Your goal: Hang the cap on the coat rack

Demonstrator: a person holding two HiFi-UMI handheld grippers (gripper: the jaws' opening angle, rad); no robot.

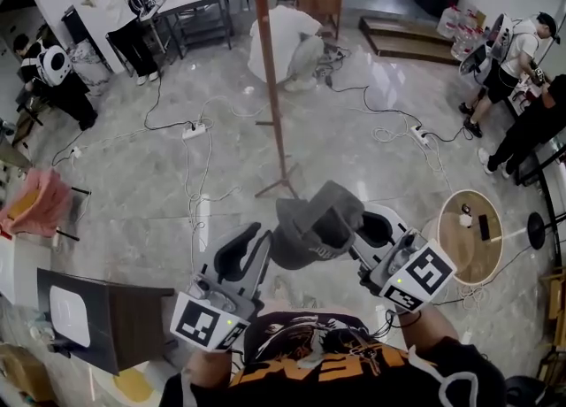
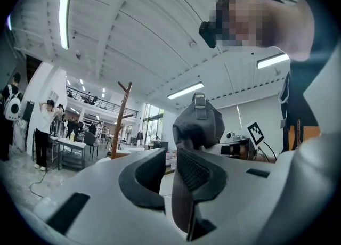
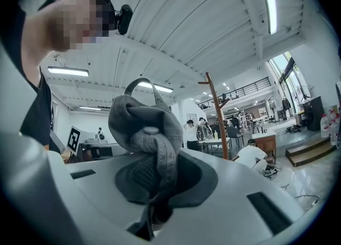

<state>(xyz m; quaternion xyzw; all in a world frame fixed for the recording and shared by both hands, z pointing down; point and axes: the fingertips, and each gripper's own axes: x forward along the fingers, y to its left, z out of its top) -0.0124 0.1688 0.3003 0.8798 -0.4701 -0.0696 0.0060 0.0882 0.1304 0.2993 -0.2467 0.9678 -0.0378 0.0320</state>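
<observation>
As seen from the head view, the grey cap (image 1: 309, 224) is held in the air between the two grippers, above the pale floor (image 1: 159, 184) and not touching the rack. The left gripper (image 1: 263, 242) is at 9 o'clock of the cap; its own view shows the jaws clenched on the stiff brim, which stands edge-on between the pads. The right gripper (image 1: 361, 230) is at 3 o'clock, and its jaws are clamped on a bunched fold of the cap's fabric, with the crown and the back strap rising above them. The wooden coat rack (image 1: 270, 87) stands at 12 o'clock of the cap, well apart from it. A person in a white shirt (image 1: 283, 42) crouches behind the pole. A round table (image 1: 460, 250) is at 3 o'clock of the right gripper, and cables (image 1: 190, 157) lie across the floor.
</observation>
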